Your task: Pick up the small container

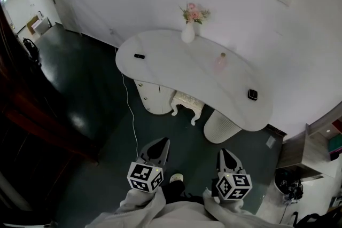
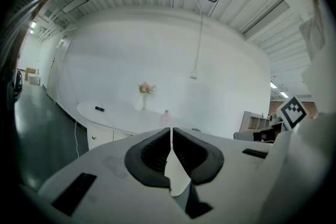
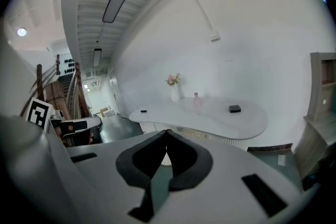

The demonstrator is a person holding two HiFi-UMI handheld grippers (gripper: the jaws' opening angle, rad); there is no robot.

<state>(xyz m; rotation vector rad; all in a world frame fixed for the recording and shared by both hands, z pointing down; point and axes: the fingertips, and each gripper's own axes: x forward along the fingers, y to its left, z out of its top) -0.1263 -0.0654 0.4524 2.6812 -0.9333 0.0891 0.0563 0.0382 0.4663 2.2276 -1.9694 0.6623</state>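
A white curved table (image 1: 176,69) stands ahead across the dark floor. On it are a small black square container (image 1: 253,94) near the right end, a small pink bottle (image 1: 220,62) at the middle, and a flat black item (image 1: 139,56) at the left. The right gripper view shows the container (image 3: 234,108) and the bottle (image 3: 196,100); the left gripper view shows the bottle (image 2: 166,113). My left gripper (image 1: 160,142) and right gripper (image 1: 223,152) hang low near my body, well short of the table. Both are shut on nothing, their jaws meeting in the left gripper (image 2: 171,129) and right gripper (image 3: 166,132) views.
A white vase of pink flowers (image 1: 188,25) stands at the table's back edge. Under the table are a white cabinet (image 1: 151,96), an ornate stool (image 1: 187,101) and a ribbed pedestal (image 1: 219,127). A cable (image 1: 130,115) runs over the floor. Shelves (image 1: 316,142) stand at right.
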